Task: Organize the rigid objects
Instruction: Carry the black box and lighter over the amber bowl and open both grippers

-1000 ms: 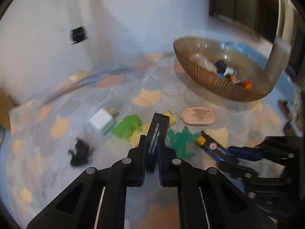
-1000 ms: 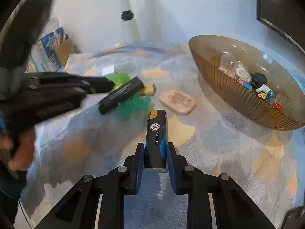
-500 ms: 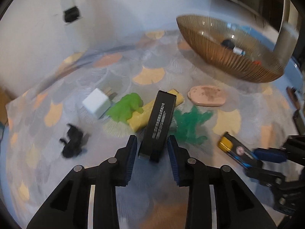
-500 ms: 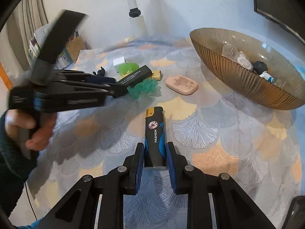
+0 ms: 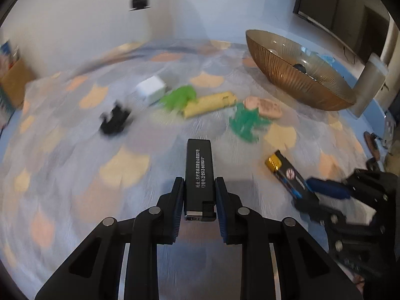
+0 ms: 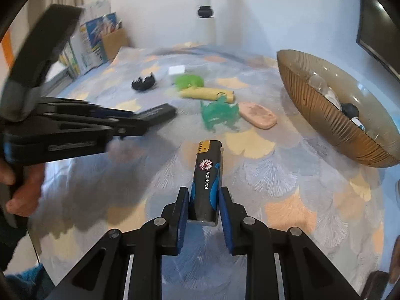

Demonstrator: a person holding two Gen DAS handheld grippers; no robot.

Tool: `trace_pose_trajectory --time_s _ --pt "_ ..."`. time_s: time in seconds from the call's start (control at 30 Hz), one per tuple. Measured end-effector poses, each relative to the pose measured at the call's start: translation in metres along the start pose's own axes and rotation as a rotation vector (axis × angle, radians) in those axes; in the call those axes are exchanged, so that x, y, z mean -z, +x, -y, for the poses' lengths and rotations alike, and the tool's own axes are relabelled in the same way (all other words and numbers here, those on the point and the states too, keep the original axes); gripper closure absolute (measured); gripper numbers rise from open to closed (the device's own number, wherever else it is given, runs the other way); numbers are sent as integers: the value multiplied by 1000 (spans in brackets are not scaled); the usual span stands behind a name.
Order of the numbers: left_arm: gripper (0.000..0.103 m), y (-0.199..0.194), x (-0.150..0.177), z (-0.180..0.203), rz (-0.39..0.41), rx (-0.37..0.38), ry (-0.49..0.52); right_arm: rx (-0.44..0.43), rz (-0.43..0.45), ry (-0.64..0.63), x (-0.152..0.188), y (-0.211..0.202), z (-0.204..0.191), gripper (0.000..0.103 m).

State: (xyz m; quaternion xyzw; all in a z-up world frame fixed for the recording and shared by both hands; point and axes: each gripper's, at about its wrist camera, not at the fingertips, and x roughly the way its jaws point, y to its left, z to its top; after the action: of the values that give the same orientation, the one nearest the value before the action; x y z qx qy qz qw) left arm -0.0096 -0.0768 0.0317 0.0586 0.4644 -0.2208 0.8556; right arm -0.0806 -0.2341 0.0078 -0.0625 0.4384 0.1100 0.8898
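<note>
Mid-carry: left tongs (image 5: 199,191) pinch a black lighter (image 5: 199,175), right tongs (image 6: 203,201) a blue one (image 6: 206,182); next, probably, lift both over the ribbed bowl (image 6: 325,122).

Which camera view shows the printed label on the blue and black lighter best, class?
The right wrist view: the blue and black lighter sits sharp between the right gripper fingers, "FASHION" readable. In the left wrist view the lighter appears blurred at the edge, its text illegible.
</note>
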Motion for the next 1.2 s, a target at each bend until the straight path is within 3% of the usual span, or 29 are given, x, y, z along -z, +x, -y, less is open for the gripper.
trace_pose_trajectory --time_s 0.1,0.2,0.23,0.3,0.33,0.4,0.53,0.57,0.63,0.67,0.73,0.77,0.83,0.97,1.07,1.2 --pt "82 -2 11 -6 -18 28 -24 9 -30 42 3 -5 9 79" --pt "76 -1 18 -2 -39 99 -4 -69 -75 138 9 -9 29 74" --pt "73 -3 19 0 -43 117 5 -86 -77 159 10 -11 33 70" --pt "70 -4 20 3 -44 150 12 -95 -88 198 12 -15 38 41" --pt "68 -4 20 3 -43 159 10 -81 -86 204 11 -17 38 38" --pt "62 -1 17 2 -42 143 0 -68 -84 184 7 -16 32 38" --pt "62 8 9 3 -29 100 -8 31 -101 95 -7 -5 11 38" --pt "61 10 6 4 -28 90 -6 69 -105 66 -11 -1 6 38" --pt "61 13 3 9 -22 57 13 86 -115 43 -17 7 3 49" --pt "62 15 2 14 -17 31 32 69 -126 44 -18 11 2 60" --pt "76 15 4 22 -9 -2 74 56 -114 30 -20 13 -3 68" --pt "82 15 5 25 -6 -13 100 50 -113 4 -20 14 -8 80" --pt "82 11 6 29 -6 -3 123 -21 -120 -47 -16 10 -18 80" --pt "82 -8 -4 24 54 47 96 -21 -115 -97 -3 -5 -25 81" --pt "82 -33 -25 22 115 84 76 -7 -68 -34 -8 -29 -1 81" --pt "82 -86 -71 30 253 108 93 75 82 70 -33 -90 53 81"
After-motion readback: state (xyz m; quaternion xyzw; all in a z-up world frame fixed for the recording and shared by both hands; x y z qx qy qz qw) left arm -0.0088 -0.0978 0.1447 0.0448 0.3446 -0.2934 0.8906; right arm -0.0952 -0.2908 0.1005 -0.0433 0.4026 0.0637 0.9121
